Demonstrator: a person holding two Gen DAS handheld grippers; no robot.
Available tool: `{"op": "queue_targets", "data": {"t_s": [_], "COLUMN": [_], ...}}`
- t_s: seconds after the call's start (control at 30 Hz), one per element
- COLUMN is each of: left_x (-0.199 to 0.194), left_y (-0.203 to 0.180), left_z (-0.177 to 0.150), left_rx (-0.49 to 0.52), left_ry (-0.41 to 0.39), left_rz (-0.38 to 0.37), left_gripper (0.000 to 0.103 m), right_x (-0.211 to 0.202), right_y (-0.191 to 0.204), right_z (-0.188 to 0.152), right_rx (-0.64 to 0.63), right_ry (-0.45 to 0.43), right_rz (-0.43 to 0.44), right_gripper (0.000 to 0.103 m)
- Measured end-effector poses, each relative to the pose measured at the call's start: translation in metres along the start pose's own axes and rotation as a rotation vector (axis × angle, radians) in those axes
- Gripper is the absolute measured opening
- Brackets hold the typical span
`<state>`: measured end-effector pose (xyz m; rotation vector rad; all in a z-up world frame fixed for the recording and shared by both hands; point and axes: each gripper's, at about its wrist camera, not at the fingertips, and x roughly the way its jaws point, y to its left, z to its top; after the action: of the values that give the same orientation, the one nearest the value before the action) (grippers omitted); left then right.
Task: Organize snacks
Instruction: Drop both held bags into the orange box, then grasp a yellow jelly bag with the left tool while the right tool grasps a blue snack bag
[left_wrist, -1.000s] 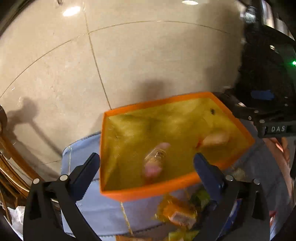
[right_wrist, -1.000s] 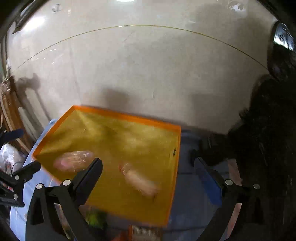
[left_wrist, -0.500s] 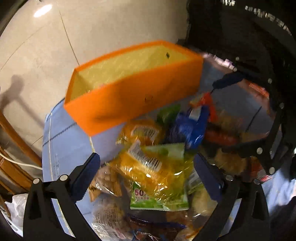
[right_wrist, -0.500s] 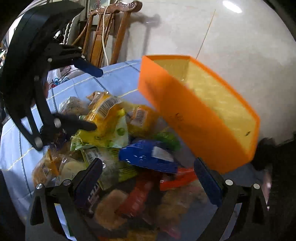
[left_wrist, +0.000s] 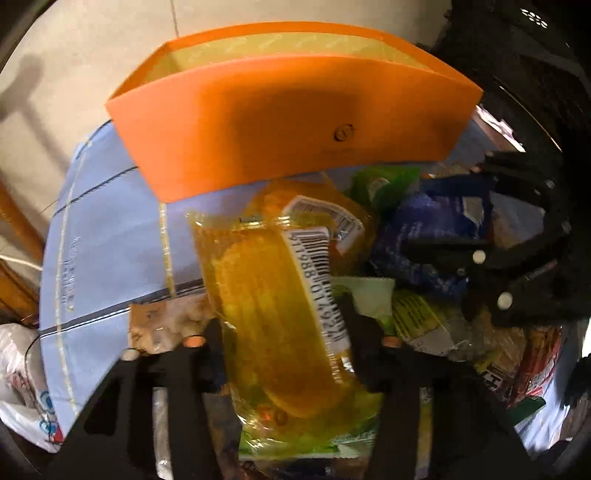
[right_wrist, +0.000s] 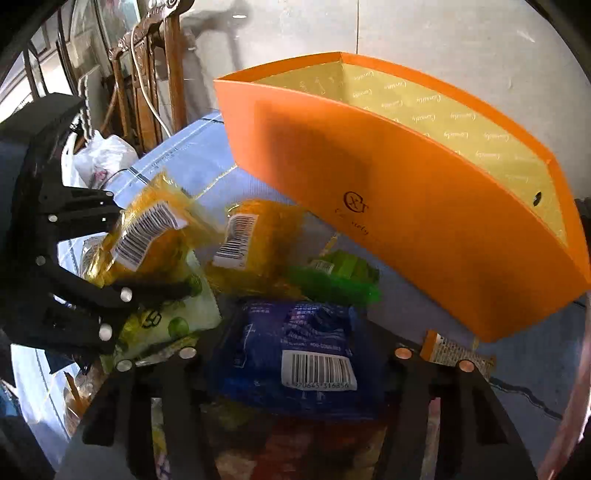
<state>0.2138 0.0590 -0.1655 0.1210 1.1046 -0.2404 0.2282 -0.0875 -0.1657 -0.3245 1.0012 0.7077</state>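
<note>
Between the closing jaws of the left gripper (left_wrist: 282, 336) lies a yellow snack packet (left_wrist: 273, 314) with a barcode label, both pads at its sides. Just beyond the jaws stands an orange box (left_wrist: 280, 122), open-topped, on a blue cloth (left_wrist: 110, 236). To one side, the right gripper (right_wrist: 295, 354) closes its jaws around a blue snack packet (right_wrist: 295, 350) in the same heap, a green packet (right_wrist: 332, 277) just ahead of its tips.

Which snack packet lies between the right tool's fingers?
The blue packet with a white barcode; the yellow packets and the green one lie beyond it.
</note>
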Motion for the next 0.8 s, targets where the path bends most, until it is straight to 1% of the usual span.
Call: {"op": "queue_targets", "data": {"t_s": [0.07, 0.2, 0.23, 0.33, 0.4, 0.43, 0.5, 0.53, 0.6, 0.63, 0.67, 0.7, 0.77, 0.8], "left_x": [-0.006, -0.023, -0.028, -0.050, -0.067, -0.072, -0.088, -0.092, -0.104, -0.107, -0.112, -0.114, -0.116, -0.116], "left_y": [0.001, -0.006, -0.007, -0.005, -0.005, -0.007, -0.008, -0.007, -0.003, 0.000, 0.005, 0.009, 0.021, 0.026], "left_z": [-0.002, -0.012, -0.015, -0.017, -0.014, -0.009, 0.003, 0.008, 0.026, 0.037, 0.050, 0.061, 0.085, 0.097], "left_rx": [-0.004, 0.011, 0.007, -0.028, -0.024, -0.017, 0.004, 0.007, 0.005, 0.001, -0.015, -0.024, -0.063, -0.081], "left_ry": [0.014, 0.019, 0.013, -0.032, -0.072, -0.082, -0.119, -0.129, -0.167, -0.182, -0.213, -0.232, -0.255, -0.264], "left_rz": [-0.015, -0.040, -0.048, -0.085, -0.087, -0.084, -0.079, -0.078, -0.070, -0.065, -0.047, -0.045, -0.020, -0.019], "left_gripper": [0.039, 0.037, 0.037, 0.037, 0.037, 0.037, 0.037, 0.037, 0.037, 0.037, 0.037, 0.037, 0.037, 0.037], "right_x": [-0.005, -0.020, -0.029, -0.049, -0.068, -0.075, -0.099, -0.109, -0.128, -0.132, -0.138, -0.141, -0.143, -0.142], "right_y": [0.008, 0.007, 0.006, 0.006, 0.003, 0.003, 0.000, -0.004, -0.022, -0.027, -0.038, -0.050, -0.073, -0.086], "right_z": [-0.001, -0.003, -0.006, -0.011, -0.011, -0.012, -0.007, -0.005, 0.011, 0.016, 0.025, 0.036, 0.052, 0.063], "right_rx": [0.003, 0.119, 0.148, 0.174, 0.214, 0.215, 0.214, 0.222, 0.250, 0.254, 0.263, 0.284, 0.345, 0.373], "right_ry": [0.016, 0.017, 0.009, -0.004, -0.025, -0.040, -0.097, -0.128, -0.195, -0.213, -0.246, -0.272, -0.313, -0.332], "right_rz": [-0.033, -0.044, -0.047, -0.077, -0.064, -0.065, -0.108, -0.115, -0.151, -0.172, -0.198, -0.205, -0.198, -0.216], "right_gripper": [0.048, 0.045, 0.044, 0.044, 0.044, 0.044, 0.044, 0.044, 0.044, 0.044, 0.044, 0.044, 0.044, 0.044]}}
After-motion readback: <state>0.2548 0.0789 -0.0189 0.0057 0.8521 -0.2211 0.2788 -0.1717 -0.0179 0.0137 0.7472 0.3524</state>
